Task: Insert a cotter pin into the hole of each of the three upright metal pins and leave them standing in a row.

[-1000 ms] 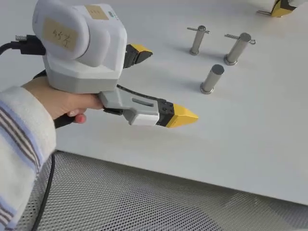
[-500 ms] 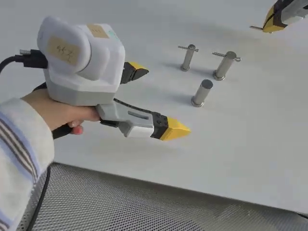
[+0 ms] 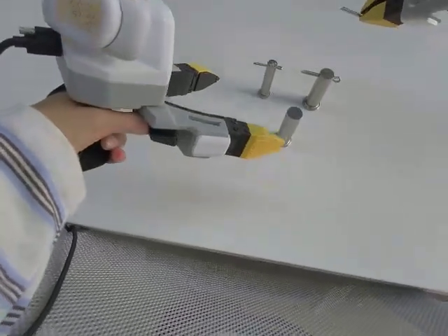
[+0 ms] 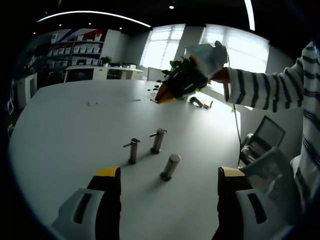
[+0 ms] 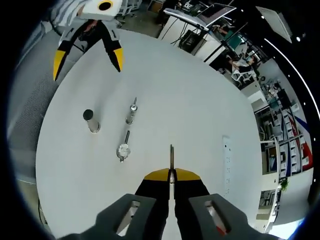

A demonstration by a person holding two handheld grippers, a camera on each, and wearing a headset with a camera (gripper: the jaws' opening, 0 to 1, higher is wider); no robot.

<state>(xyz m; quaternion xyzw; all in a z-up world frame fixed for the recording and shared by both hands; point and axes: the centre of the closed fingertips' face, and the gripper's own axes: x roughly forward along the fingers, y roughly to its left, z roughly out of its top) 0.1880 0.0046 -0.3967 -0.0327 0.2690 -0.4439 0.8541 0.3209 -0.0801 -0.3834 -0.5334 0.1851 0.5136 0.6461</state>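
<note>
left gripper (image 3: 243,110): this is what moved. Compared with a second ago it's pushed forward across the table toward the pins. Jaws are spread wide, nothing in them. In the head view the lower yellow tip sits right by the foot of the bare pin, though I can't tell if it's actually touching. In the left gripper view that pin stands between the two jaws, a bit ahead of them. My read is it's lining up to steady the last pin.

table (image 3: 364,210): big, white and mostly bare. There's loads of open room on every side of the pins, so nothing should snag either gripper.

mesh (image 3: 175,294): grey perforated stuff below the table's near edge. The pins are well back from that edge, so no real risk of knocking one off.

right gripper (image 5: 171,176): hanging at the far side, well apart from the pins. Jaws are pressed together on a cotter pin, and it has a clear run in.

two finished pins (image 3: 266,77): upright in the back, each with a cotter pin through the top. So two of three are done.

bare pin (image 3: 290,123): upright, nearest of the three, a bit in front of the other two, hole not filled yet.

cotter pin (image 5: 171,157): sticks straight out of the right gripper's tips, pointed toward the pins.
</note>
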